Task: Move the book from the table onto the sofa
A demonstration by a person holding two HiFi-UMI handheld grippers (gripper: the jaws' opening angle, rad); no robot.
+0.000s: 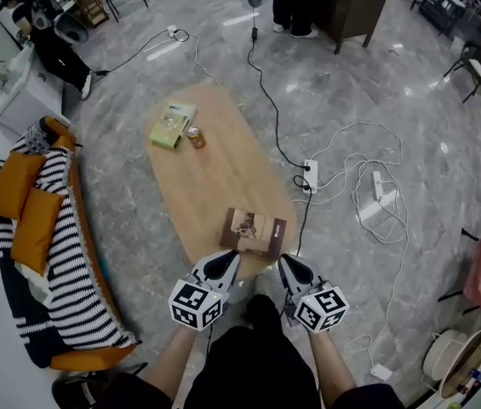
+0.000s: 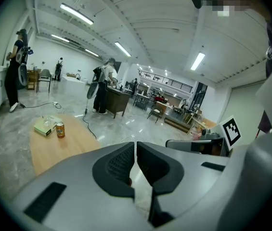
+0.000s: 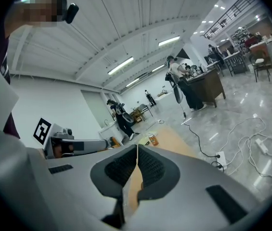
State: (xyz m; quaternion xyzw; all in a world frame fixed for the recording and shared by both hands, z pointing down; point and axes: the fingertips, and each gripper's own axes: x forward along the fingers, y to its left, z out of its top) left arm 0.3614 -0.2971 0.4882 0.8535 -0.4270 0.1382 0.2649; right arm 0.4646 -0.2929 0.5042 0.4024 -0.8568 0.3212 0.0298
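The brown-covered book (image 1: 253, 231) lies flat at the near end of the wooden table (image 1: 214, 177), low in the middle of the head view, so no part of the move is done yet. My left gripper (image 1: 225, 262) and right gripper (image 1: 289, 265) hang just below its near edge, clear of it. Each has its jaws pressed together with nothing between them. I judge everything is left: open, grasp, lift, carry. The striped sofa (image 1: 70, 296) with orange cushions (image 1: 23, 207) sits at the frame's left. A green book (image 1: 172, 124) and a drinks can (image 1: 195, 136) rest at the table's far end.
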